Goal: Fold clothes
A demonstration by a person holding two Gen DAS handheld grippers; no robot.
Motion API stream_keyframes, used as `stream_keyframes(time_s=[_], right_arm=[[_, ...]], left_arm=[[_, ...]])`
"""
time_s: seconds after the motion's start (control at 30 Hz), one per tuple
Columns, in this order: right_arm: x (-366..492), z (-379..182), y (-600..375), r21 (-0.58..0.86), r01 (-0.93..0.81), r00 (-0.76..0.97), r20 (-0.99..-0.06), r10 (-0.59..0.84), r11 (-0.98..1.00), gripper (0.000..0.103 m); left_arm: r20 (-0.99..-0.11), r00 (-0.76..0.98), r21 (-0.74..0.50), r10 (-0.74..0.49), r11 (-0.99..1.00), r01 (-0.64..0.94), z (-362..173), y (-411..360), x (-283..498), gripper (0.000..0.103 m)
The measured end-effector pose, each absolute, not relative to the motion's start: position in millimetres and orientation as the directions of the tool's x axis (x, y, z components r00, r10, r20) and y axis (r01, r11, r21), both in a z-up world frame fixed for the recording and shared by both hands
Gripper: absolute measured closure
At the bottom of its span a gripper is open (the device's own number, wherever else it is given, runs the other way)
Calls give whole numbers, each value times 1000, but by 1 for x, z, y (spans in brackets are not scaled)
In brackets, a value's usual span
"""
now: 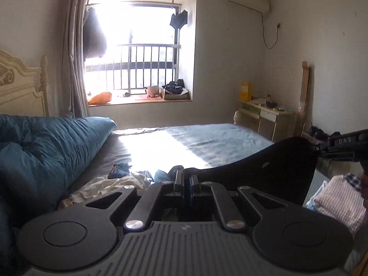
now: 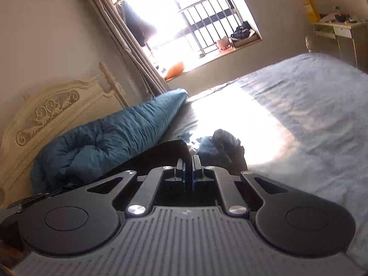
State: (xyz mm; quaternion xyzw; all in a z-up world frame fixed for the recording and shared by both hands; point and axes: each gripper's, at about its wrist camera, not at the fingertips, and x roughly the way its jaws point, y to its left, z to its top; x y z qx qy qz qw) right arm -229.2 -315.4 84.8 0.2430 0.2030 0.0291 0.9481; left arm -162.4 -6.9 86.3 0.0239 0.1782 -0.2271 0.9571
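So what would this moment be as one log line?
left claw: shut on black garment | right claw: shut on it | above bed

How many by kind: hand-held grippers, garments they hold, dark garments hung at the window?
Hand-held grippers: 2, the left hand-held gripper and the right hand-held gripper
Held garments: 1, the black garment, both shut on it
Hung at the window: 2, the left dark garment and the right dark garment
Total: 5

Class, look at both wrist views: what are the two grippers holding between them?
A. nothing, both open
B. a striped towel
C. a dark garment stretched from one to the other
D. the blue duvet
C: the dark garment spans from the left gripper to the right gripper, both shut on it.
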Motion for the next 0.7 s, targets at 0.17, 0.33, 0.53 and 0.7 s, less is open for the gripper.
stream_keyframes(time_s=[0.17, 0.33, 0.53, 0.7], right_arm=[[-236, 131, -310, 423, 6, 958, -262, 115, 906, 100], [-255, 180, -305, 343, -30, 987, -138, 82, 939, 100], [-296, 226, -301, 271, -43, 999, -11, 48, 962, 100], [-335, 245, -294, 225, -23, 999, 47, 12, 974, 100]], left_arm=[[-215, 854, -88, -474, 880, 466, 128, 5, -167, 98], [-91, 847, -125, -524, 850, 512, 170, 12, -179, 98], [50, 822, -121, -567, 814, 568, 211, 12, -213, 98], [114, 788, -119, -605, 779, 615, 222, 5, -251, 98]])
